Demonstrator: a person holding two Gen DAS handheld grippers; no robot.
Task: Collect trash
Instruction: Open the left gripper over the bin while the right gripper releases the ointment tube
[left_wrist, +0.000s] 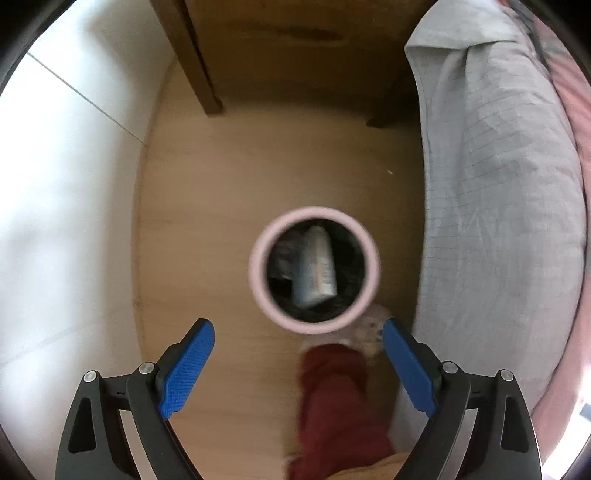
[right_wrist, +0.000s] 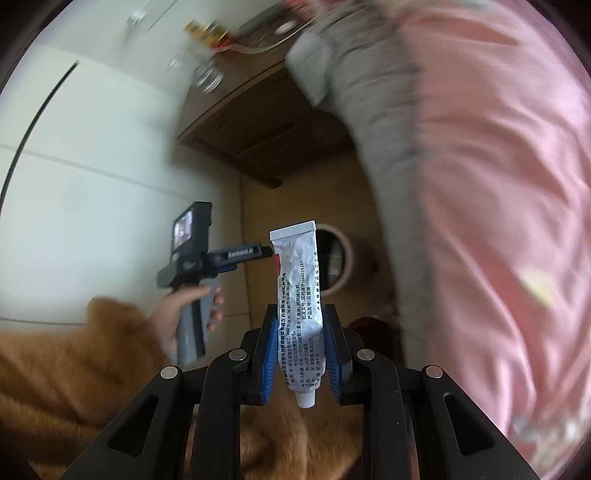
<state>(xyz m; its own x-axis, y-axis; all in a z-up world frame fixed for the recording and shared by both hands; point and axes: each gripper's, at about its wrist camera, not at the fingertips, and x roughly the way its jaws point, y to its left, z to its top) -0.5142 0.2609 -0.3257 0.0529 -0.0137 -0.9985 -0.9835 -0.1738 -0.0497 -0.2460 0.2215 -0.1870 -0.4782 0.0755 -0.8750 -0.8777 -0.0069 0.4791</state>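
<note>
A round bin with a pink rim (left_wrist: 258, 271) stands on the wooden floor, seen from above in the left wrist view. A white bottle (left_wrist: 316, 267) and other trash lie inside it. My left gripper (left_wrist: 297, 326) is open and empty, hovering above the bin's near edge. My right gripper (right_wrist: 301, 314) is shut on a crumpled white ointment tube (right_wrist: 299, 288), held with its cap toward the camera. The bin (right_wrist: 343, 258) shows behind the tube, lower down. The left gripper tool (right_wrist: 210, 258) shows at the left, held in a hand.
A bed with a grey sheet (left_wrist: 498, 206) and pink cover (right_wrist: 498, 203) runs along the right. A wooden nightstand (left_wrist: 280, 48) stands beyond the bin. A white wall (left_wrist: 66, 221) is on the left. A red-trousered leg and foot (left_wrist: 340, 398) stand beside the bin.
</note>
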